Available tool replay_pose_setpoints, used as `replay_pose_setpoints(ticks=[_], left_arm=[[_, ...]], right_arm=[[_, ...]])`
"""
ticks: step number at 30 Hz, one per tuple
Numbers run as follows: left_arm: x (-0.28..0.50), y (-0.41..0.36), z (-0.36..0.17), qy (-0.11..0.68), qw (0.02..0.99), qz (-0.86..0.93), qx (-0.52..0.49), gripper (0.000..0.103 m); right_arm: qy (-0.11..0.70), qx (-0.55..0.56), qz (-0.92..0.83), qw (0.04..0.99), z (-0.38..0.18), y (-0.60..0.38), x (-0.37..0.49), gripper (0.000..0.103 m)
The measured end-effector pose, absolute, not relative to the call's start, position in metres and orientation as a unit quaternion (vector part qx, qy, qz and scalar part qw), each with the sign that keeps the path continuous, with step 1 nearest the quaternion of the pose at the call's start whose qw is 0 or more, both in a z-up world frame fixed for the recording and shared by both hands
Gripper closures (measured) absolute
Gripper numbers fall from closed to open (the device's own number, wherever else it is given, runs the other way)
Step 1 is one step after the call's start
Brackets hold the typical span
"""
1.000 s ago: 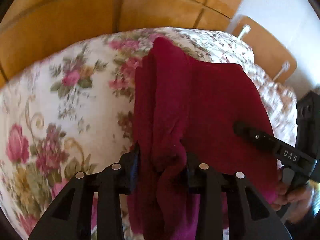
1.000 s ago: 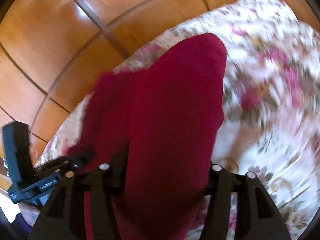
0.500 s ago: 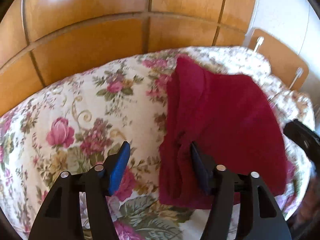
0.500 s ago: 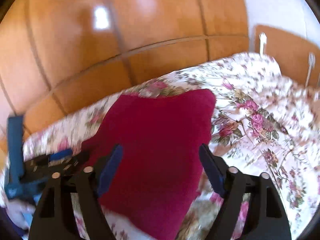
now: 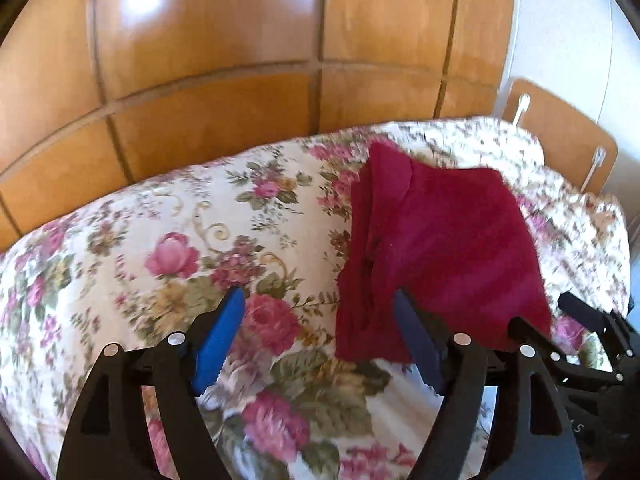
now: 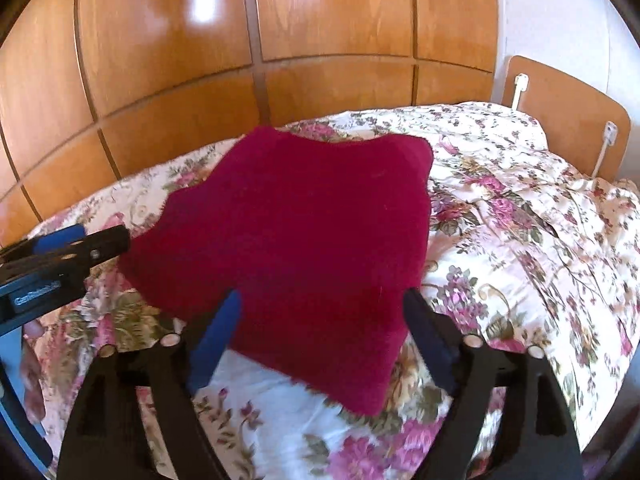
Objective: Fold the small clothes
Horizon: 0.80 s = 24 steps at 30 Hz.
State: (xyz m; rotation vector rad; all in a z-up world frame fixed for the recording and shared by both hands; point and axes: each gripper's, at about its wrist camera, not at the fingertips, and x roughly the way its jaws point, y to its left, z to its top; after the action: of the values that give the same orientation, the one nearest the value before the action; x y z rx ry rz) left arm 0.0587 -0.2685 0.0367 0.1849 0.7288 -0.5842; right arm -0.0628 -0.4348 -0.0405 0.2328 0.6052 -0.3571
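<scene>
Wardrobe doors (image 5: 224,80) of glossy orange-brown wood are seen filling the background in both views, divided into panels by darker grooves. Below them a bed is covered by a floral bedspread (image 5: 192,240), cream with pink roses and green leaves, and its far edge is met by the wood panelling. At the right end of the bed a rounded wooden headboard (image 6: 568,104) is set against a white wall (image 6: 560,20), with two small white fittings fixed to its face. On the bedspread a dark red garment (image 6: 304,248) is laid flat, apparently folded, with layered edges shown along its left side in the left wrist view; it is positioned toward the far side of the bed, nearer the headboard end than the other. The left gripper (image 5: 320,336) is held with its blue-padded fingers spread wide and nothing is gripped; its right finger is seen in front of the garment's near left corner, though contact cannot be told. The right gripper (image 6: 322,332) is likewise spread wide and nothing is held, with the garment's near edge framed between its fingers. Part of the left gripper is caught at the left margin of the right wrist view, just beside the garment.
</scene>
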Motion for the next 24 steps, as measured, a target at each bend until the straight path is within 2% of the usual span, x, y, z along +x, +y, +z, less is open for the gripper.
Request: replay_pose_setpoints(ticks=[5, 12, 19, 21, 24], left_arm=[[0.034, -0.240, 0.048, 0.328, 0.902, -0.269, 0.079, 0.023], [0.007, -0.209, 0.061, 0.296, 0.921, -0.245, 0.065, 0.009], [-0.003, -0.192, 0.063, 0.293, 0.925, -0.235, 0.057, 0.009], [-0.006, -0.190, 0.063, 0.288, 0.927, -0.234, 0.057, 0.004], [-0.009, -0.187, 0.064, 0.286, 0.929, -0.229, 0.057, 0.004]], right_arm=[[0.278, 0.132, -0.193, 0.932, -0.032, -0.421, -0.079, 0.002], [0.273, 0.145, -0.229, 0.923, -0.026, -0.396, -0.088, 0.002], [0.256, 0.141, -0.250, 0.923, -0.017, -0.379, -0.094, 0.002], [0.254, 0.138, -0.252, 0.924, -0.015, -0.375, -0.096, 0.002], [0.256, 0.134, -0.250, 0.924, -0.014, -0.372, -0.097, 0.002]])
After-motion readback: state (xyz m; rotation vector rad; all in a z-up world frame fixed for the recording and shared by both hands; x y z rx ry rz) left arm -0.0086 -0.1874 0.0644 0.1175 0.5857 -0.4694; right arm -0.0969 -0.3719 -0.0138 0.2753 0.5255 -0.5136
